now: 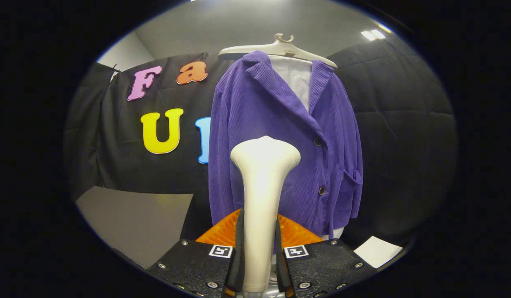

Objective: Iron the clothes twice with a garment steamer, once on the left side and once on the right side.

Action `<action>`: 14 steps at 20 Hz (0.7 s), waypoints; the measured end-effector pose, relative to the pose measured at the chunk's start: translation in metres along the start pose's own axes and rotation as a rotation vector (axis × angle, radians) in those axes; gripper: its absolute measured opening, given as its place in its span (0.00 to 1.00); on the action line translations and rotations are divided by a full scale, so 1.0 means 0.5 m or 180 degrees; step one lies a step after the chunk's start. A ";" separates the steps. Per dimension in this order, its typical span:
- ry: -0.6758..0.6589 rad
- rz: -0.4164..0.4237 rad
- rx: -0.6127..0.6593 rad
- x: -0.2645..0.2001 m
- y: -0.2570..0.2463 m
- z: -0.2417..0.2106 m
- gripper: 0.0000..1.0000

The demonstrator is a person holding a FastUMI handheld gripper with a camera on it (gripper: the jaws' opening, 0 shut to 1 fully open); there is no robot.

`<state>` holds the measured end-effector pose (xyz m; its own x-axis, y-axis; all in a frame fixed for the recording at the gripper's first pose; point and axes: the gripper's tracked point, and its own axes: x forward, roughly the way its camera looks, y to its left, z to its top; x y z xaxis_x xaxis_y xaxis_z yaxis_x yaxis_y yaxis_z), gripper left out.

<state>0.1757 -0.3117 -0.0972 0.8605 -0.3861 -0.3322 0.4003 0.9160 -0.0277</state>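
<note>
Before the booth's black cloth wall, the tool grips the steamer facing a purple jacket.

Purple ribbed jacket, white shirt inside, cream steamer, cream hanger.

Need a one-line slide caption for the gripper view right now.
Claw shut on white garment steamer, head raised toward a purple corduroy jacket hanging on a white hanger.
</note>
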 end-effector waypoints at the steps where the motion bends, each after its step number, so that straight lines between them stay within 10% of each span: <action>1: 0.0049 0.0004 -0.0002 -0.002 -0.001 -0.021 0.31; 14: 0.0553 -0.0049 0.0097 -0.001 -0.044 -0.245 0.31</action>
<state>0.1278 -0.3181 -0.2117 0.7879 -0.3729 -0.4900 0.4245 0.9054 -0.0064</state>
